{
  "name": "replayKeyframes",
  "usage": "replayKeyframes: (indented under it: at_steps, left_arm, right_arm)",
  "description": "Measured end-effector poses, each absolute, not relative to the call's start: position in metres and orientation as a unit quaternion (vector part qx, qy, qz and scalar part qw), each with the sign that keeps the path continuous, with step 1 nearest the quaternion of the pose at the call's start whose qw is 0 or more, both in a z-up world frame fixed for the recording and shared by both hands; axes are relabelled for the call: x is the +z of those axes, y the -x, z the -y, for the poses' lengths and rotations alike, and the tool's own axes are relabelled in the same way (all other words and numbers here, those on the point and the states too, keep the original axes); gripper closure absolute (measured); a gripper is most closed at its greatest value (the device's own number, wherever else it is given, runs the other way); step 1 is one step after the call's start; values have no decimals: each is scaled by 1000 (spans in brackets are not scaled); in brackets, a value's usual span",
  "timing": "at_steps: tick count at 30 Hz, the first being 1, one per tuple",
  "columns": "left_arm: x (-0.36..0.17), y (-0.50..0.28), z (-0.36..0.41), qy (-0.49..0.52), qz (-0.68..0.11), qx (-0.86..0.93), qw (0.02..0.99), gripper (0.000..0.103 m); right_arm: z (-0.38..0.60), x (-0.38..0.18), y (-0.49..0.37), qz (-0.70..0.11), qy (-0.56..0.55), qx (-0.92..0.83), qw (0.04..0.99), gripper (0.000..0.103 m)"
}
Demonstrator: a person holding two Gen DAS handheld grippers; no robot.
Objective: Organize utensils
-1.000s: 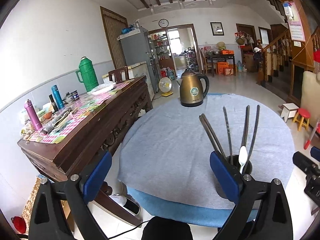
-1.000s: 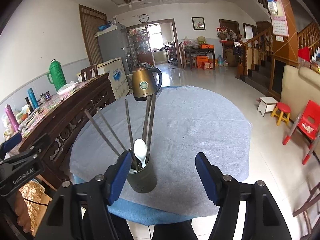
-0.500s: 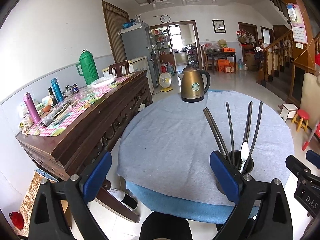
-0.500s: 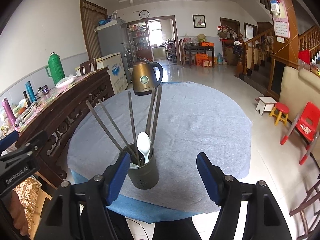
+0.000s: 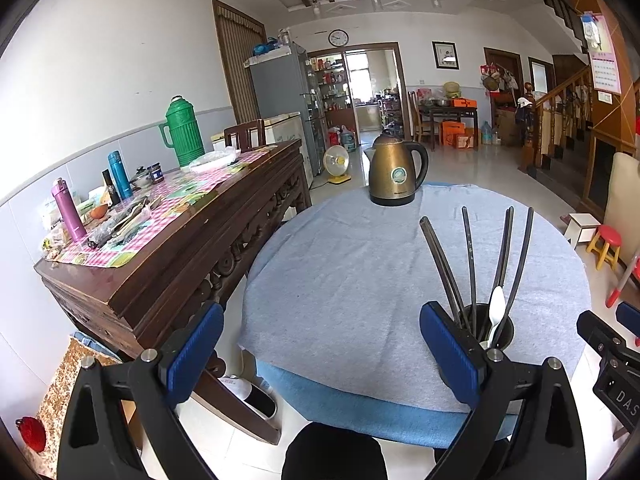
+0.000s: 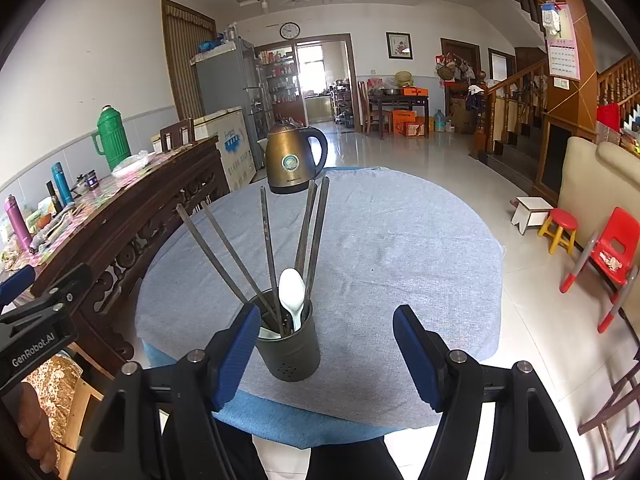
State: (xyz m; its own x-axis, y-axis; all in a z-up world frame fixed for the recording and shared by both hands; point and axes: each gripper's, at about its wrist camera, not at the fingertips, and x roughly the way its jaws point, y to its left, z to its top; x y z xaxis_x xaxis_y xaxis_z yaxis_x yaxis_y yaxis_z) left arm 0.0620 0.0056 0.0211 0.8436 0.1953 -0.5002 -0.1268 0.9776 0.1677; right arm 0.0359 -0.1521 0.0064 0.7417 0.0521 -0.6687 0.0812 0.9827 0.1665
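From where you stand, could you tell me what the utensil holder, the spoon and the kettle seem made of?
Utensil holder: dull dark metal, probably, with small drain holes.
Spoon: glossy white, ceramic or plastic.
Kettle: bronze-toned brushed metal with a black handle, likely plastic.

Open grey worktop (image 6: 400,240) ahead and rightward; blocked near the front edge by utensil cup (image 6: 289,350) with splayed chopsticks (image 6: 266,240), farther back by kettle (image 6: 294,162).

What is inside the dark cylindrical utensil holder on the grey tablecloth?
Inside the dark cylindrical utensil holder stand five long dark chopsticks, fanned out, and a white plastic spoon, bowl upward. Their lower ends and the holder's bottom are hidden by its wall.
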Motion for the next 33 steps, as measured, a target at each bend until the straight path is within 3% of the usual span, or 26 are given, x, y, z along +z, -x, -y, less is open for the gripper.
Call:
replayKeyframes:
  at_steps: [33]
  left_arm:
    - [20,-58,-18,-53,-265,87,959,5]
  right_arm:
    - [139,10,-33,-355,-86,-10,931,30]
